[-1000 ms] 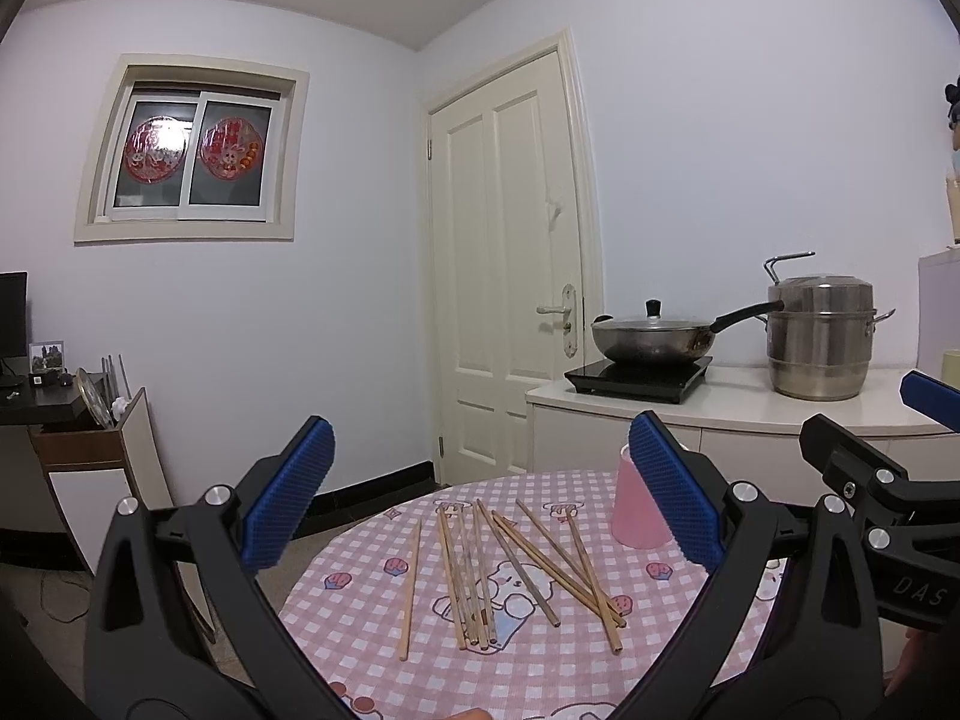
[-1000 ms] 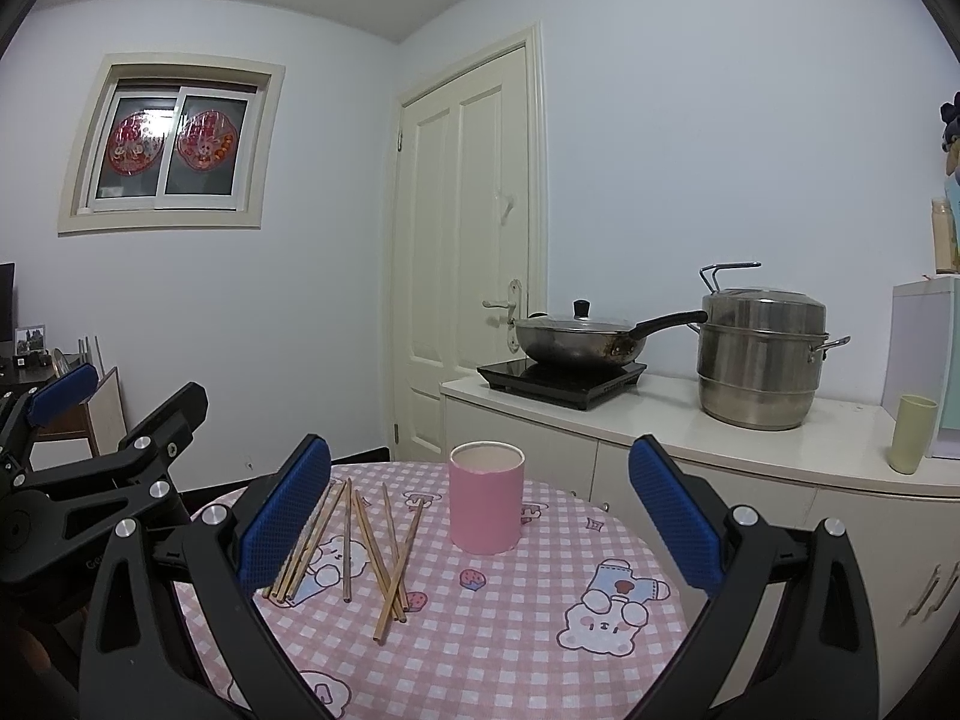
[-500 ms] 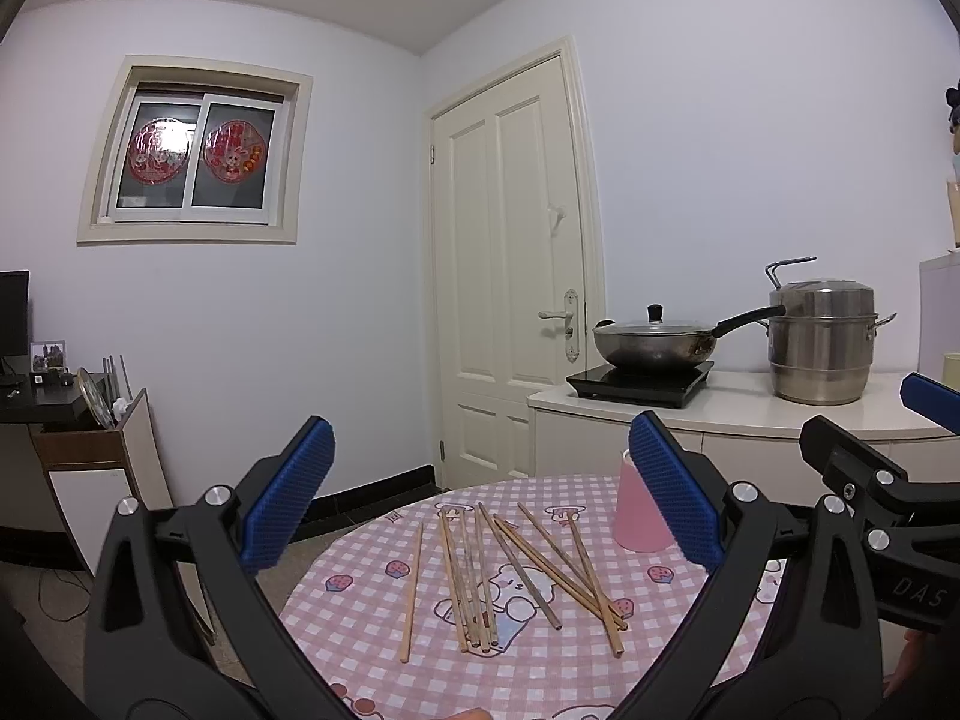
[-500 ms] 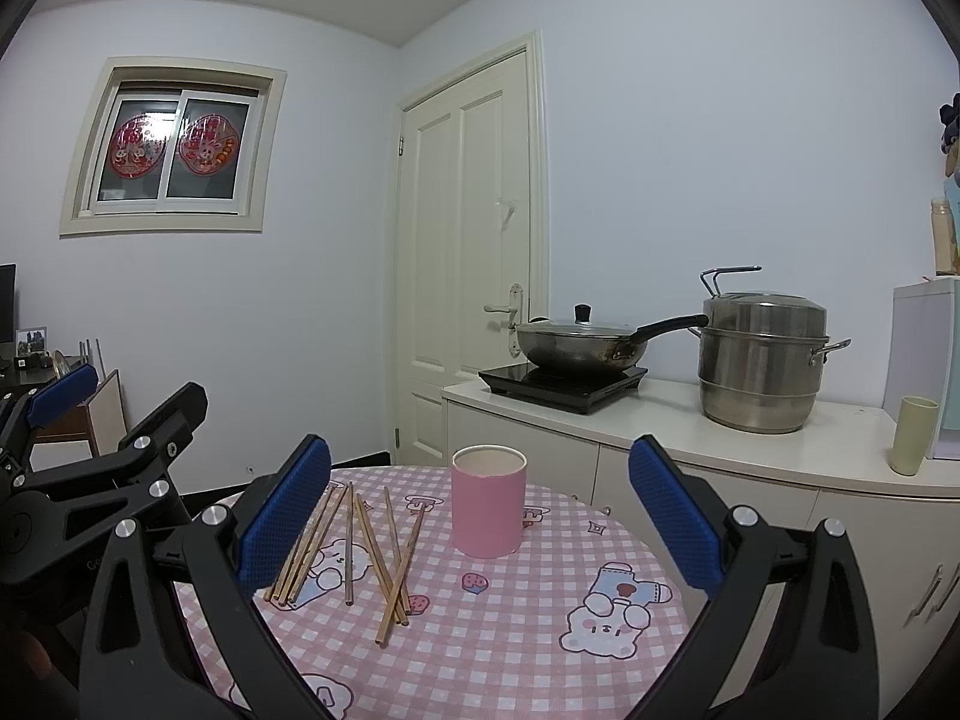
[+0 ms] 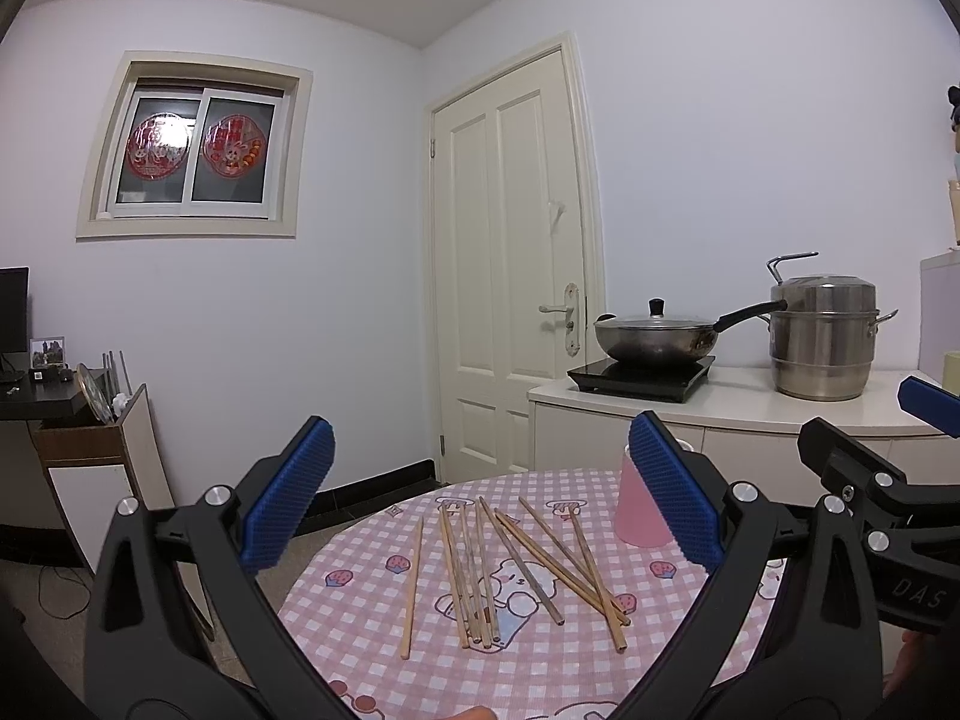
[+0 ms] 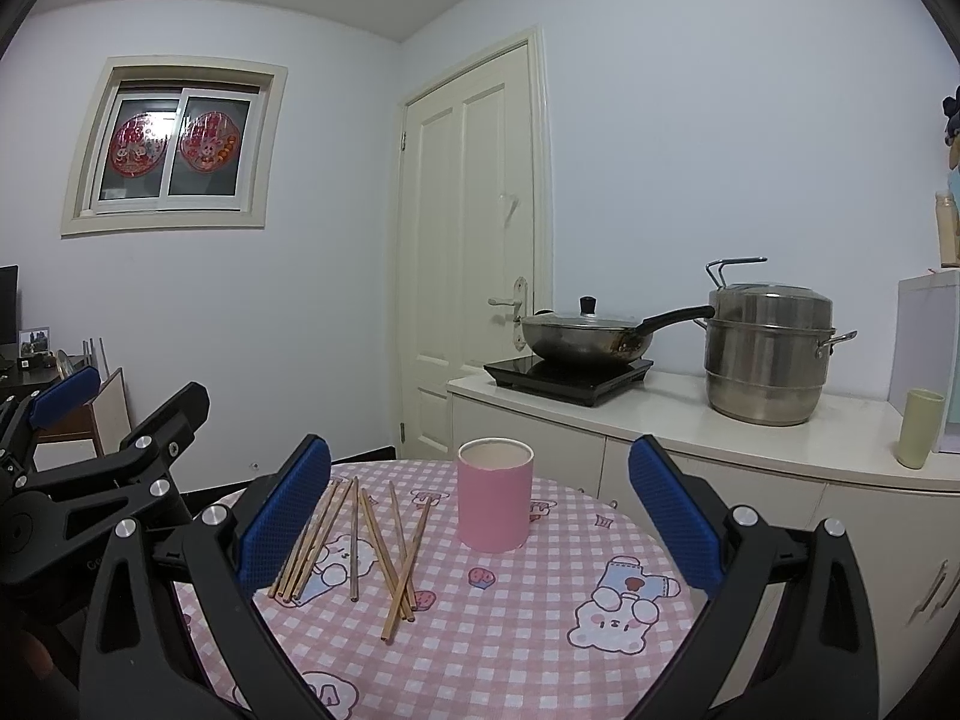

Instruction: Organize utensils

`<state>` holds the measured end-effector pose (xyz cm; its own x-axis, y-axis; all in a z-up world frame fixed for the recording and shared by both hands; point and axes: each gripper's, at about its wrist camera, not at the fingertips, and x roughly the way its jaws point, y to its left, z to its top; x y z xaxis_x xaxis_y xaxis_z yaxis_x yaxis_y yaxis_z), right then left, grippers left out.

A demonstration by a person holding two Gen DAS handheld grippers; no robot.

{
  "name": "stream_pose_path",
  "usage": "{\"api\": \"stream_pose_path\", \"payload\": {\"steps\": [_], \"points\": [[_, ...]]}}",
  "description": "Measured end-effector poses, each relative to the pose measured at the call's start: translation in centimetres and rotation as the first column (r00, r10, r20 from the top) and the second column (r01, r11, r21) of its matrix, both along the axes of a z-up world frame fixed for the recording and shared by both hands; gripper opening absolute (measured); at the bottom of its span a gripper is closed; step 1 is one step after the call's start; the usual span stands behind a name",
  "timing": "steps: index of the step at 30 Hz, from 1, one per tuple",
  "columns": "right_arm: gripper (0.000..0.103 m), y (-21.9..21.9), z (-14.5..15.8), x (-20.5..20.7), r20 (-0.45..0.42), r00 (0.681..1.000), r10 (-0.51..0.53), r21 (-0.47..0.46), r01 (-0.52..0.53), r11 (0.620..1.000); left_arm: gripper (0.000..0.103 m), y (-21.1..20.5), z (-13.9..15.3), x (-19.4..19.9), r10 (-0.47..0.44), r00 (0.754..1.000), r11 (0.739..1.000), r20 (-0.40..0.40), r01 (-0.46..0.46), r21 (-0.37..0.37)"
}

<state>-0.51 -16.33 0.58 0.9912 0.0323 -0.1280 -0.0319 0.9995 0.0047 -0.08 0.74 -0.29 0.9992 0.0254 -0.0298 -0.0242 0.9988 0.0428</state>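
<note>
Several wooden chopsticks point(image 5: 510, 564) lie scattered on a round table with a pink checked cloth point(image 5: 540, 666); they also show in the right wrist view point(image 6: 360, 534). A pink cylindrical holder point(image 6: 495, 495) stands upright and open-topped to their right; in the left wrist view the holder point(image 5: 636, 516) is partly hidden by a finger. My left gripper point(image 5: 480, 504) is open and empty, held above the near table edge. My right gripper point(image 6: 480, 516) is open and empty, to the right of the left one.
A white counter point(image 6: 690, 420) behind the table carries an induction hob with a lidded wok point(image 6: 582, 336), a steel steamer pot point(image 6: 768, 354) and a green cup point(image 6: 918, 435). A white door point(image 5: 516, 276) is behind. A dark desk and shelf point(image 5: 78, 414) stand at left.
Both views have tilted down and drawn back slightly, so the table and chopsticks sit a little lower. Nothing on the table has moved; both grippers stay open.
</note>
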Motion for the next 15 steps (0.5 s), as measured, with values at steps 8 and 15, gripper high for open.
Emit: {"api": "stream_pose_path", "payload": {"steps": [8, 15], "points": [[0.096, -0.2, -0.4, 0.6, -0.015, 1.000, 0.008, 0.016, -0.007, 1.000, 0.097, 0.1, -0.4, 0.6, -0.007, 1.000, 1.000, -0.020, 0.007, -0.010], [0.096, -0.5, -1.1, 2.1, -0.055, 0.998, 0.029, 0.053, -0.026, 0.998, 0.097, 0.2, -1.2, 2.4, -0.049, 0.994, 0.999, -0.095, 0.048, -0.014]]}}
